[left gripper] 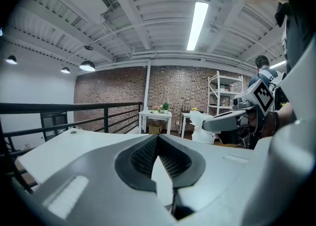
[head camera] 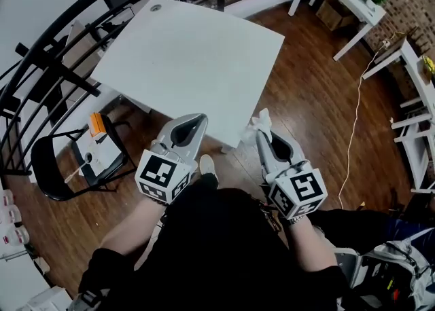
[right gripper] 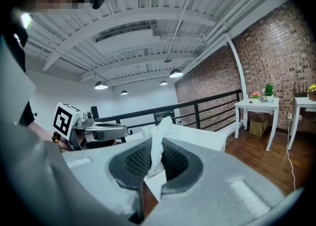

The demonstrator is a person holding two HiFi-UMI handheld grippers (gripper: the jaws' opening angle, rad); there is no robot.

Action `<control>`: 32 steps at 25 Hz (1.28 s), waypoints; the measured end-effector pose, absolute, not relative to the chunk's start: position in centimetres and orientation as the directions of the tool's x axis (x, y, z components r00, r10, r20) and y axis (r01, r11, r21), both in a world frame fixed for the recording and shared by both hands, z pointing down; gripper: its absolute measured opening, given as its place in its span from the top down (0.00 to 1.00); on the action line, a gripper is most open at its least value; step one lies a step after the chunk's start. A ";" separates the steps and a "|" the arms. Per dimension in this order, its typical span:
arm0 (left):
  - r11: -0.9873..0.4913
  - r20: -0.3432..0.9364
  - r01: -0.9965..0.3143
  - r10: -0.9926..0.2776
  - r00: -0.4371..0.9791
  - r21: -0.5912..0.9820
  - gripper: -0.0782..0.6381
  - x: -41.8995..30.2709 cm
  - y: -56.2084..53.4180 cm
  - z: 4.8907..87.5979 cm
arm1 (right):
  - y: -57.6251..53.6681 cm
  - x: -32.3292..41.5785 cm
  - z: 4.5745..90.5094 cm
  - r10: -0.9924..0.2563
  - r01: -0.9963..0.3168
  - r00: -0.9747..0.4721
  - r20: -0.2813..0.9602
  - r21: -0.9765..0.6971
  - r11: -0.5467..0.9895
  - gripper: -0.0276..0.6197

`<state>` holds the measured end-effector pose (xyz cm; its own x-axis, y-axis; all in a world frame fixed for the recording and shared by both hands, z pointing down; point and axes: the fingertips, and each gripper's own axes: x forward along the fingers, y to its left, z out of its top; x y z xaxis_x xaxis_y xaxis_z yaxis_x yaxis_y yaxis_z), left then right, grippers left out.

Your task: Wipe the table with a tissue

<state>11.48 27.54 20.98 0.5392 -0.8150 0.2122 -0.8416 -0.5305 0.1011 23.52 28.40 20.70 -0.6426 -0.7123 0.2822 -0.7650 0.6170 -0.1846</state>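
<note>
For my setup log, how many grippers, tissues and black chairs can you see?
Grippers: 2 (left gripper, right gripper)
Tissues: 1 (tissue, in the right gripper's jaws)
Black chairs: 1 (chair)
Total: 4

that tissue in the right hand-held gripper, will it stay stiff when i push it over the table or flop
Probably floppy: the tissue sticks out crumpled and twisted from the shut right hand-held gripper. Likely very light, since a thin pinch holds it up. Pushed on the table, it may bunch or fold rather than slide flat.
</note>
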 end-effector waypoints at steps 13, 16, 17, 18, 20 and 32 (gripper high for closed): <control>-0.566 0.227 -0.808 -0.775 0.589 0.164 0.87 8.4 17.4 22.9 | 18.5 19.3 21.7 -0.708 -0.794 -0.599 0.373 -0.163 0.586 0.93; -0.577 0.233 -0.798 -0.763 0.603 0.174 0.87 7.4 15.8 23.0 | 16.7 18.3 21.5 -0.713 -0.805 -0.583 0.389 -0.155 0.573 0.93; -0.581 0.235 -0.795 -0.759 0.607 0.175 0.87 7.2 15.4 23.1 | 16.4 18.2 21.6 -0.715 -0.808 -0.578 0.392 -0.151 0.570 0.93; -0.585 0.236 -0.792 -0.757 0.610 0.175 0.87 7.1 15.2 23.3 | 16.1 18.1 21.6 -0.717 -0.810 -0.574 0.395 -0.148 0.568 0.93; -0.586 0.234 -0.791 -0.756 0.612 0.174 0.87 6.8 14.7 23.5 | 15.6 18.0 21.9 -0.718 -0.813 -0.569 0.402 -0.140 0.566 0.93; -0.570 0.245 -0.800 -0.762 0.600 0.186 0.87 6.9 13.4 25.2 | 13.5 18.0 23.9 -0.695 -0.805 -0.569 0.439 -0.127 0.579 0.93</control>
<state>6.95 13.39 25.23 0.5997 -0.7618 0.2450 -0.8002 -0.5700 0.1863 18.02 13.51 23.90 -0.5692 -0.6951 0.4392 -0.8053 0.5790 -0.1273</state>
